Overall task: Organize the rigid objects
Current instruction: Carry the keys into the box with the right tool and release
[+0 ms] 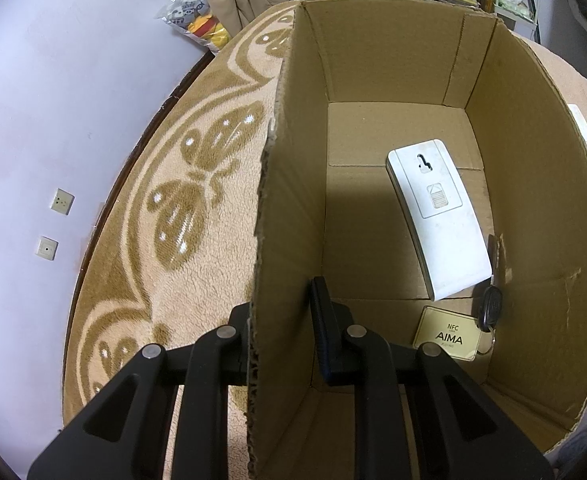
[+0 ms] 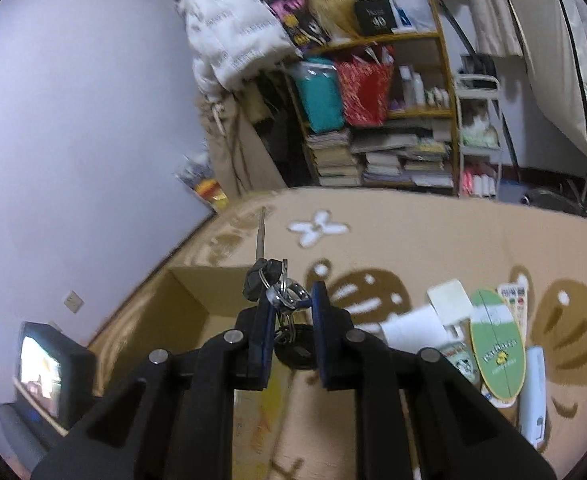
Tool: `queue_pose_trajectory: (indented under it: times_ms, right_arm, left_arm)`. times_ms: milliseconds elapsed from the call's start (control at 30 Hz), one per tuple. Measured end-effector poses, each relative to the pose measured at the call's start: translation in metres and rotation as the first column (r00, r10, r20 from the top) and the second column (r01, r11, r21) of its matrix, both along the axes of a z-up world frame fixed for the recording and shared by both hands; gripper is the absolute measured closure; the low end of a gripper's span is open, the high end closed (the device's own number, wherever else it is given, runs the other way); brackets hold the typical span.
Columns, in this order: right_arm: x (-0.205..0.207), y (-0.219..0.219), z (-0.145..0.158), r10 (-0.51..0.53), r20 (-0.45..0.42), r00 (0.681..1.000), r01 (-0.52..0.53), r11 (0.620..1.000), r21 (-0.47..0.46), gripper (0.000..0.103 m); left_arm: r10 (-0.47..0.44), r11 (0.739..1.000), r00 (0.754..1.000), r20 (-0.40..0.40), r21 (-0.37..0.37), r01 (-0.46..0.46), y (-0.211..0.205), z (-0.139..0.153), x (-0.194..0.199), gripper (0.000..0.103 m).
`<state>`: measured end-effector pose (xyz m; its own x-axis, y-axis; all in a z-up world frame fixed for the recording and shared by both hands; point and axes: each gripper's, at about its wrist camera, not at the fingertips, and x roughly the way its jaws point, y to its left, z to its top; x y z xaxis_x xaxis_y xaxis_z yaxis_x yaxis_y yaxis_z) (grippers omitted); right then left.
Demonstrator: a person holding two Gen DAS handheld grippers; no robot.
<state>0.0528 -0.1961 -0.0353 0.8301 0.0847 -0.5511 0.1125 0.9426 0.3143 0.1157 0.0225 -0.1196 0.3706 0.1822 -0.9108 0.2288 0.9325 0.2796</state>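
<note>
An open cardboard box [image 1: 393, 60] stands on a beige blanket with brown butterflies. On its floor lie a white remote-like device [image 1: 439, 220], a gold NFC card [image 1: 447, 334] and a black car key [image 1: 489, 306]. My left gripper [image 1: 281, 300] straddles the box's left wall, one finger outside and one inside, shut on that wall. In the right wrist view my right gripper [image 2: 291, 298] is shut on a bunch of keys [image 2: 281, 294] with a black fob. It holds them in the air above the box [image 2: 197, 296].
Right of the box on the blanket [image 2: 413, 240] lie a white card [image 2: 449, 300], a green oval board [image 2: 497, 352], a remote [image 2: 515, 304] and a white device [image 2: 533, 392]. A wall runs along the left. A small screen [image 2: 41, 376] sits low left, cluttered bookshelves [image 2: 389, 152] behind.
</note>
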Motion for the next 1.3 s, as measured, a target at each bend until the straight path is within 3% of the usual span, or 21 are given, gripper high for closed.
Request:
queue_pose_trajectory:
  times_ms: [267, 467, 833, 1300]
  right_arm:
    - [-0.006, 0.034, 0.01, 0.107, 0.054, 0.993, -0.108, 0.994, 0.01, 0.084]
    - [-0.005, 0.059, 0.004, 0.175, 0.04, 0.984, -0.175, 0.985, -0.004, 0.084]
    - [0.009, 0.064, -0.03, 0.183, -0.079, 0.98, -0.186, 0.982, -0.032, 0.084]
    - [0.01, 0.063, -0.037, 0.164, -0.114, 0.98, -0.173, 0.982, -0.079, 0.079]
  left_arm:
    - [0.002, 1.0, 1.0, -0.002, -0.004, -0.002, 0.0, 0.0, 0.0, 0.084]
    - [0.005, 1.0, 1.0, -0.004, -0.012, -0.005, 0.001, 0.001, 0.001, 0.084]
    - [0.006, 1.0, 1.0, -0.005, -0.015, -0.007, 0.002, 0.001, 0.001, 0.084]
    - [0.006, 1.0, 1.0, -0.005, -0.023, -0.006, 0.002, 0.001, 0.001, 0.084]
